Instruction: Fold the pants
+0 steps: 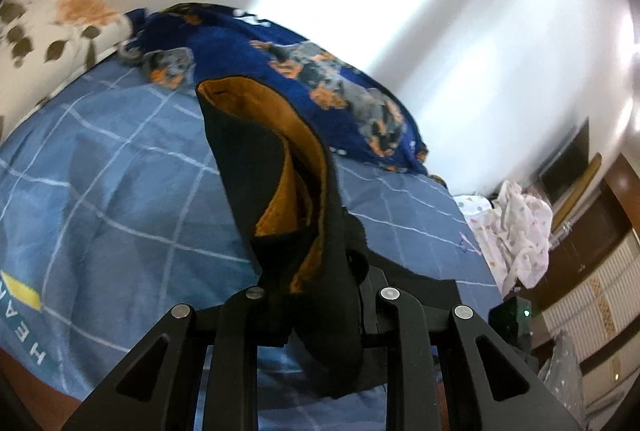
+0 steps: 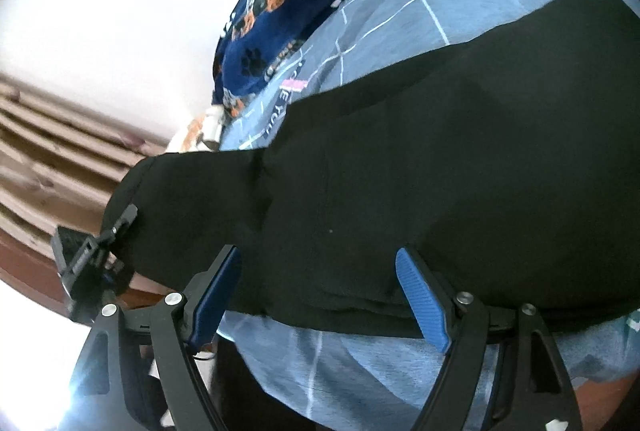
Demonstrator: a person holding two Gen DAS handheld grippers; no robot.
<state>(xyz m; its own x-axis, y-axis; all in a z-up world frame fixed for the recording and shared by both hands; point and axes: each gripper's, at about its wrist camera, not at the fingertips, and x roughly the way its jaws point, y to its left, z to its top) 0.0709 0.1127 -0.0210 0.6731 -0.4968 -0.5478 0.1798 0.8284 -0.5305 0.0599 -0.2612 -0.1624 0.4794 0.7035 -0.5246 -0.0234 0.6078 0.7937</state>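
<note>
Holding black pants up off the bed in my left claw.
Left claw pinched tight on the fabric; right claw wide apart, gripping nothing, pants spread just ahead.

One pair of pants, two grippers, one bed

One pair of black pants with an orange lining; two grippers, the left gripper and the right gripper, the right showing two blue pads. One blue checked bedsheet, one dark blue fleece blanket printed with dogs, one floral pillow. One white spotted cloth lies beside the bed, perhaps more than one piece, as that edge is blurred.
</note>
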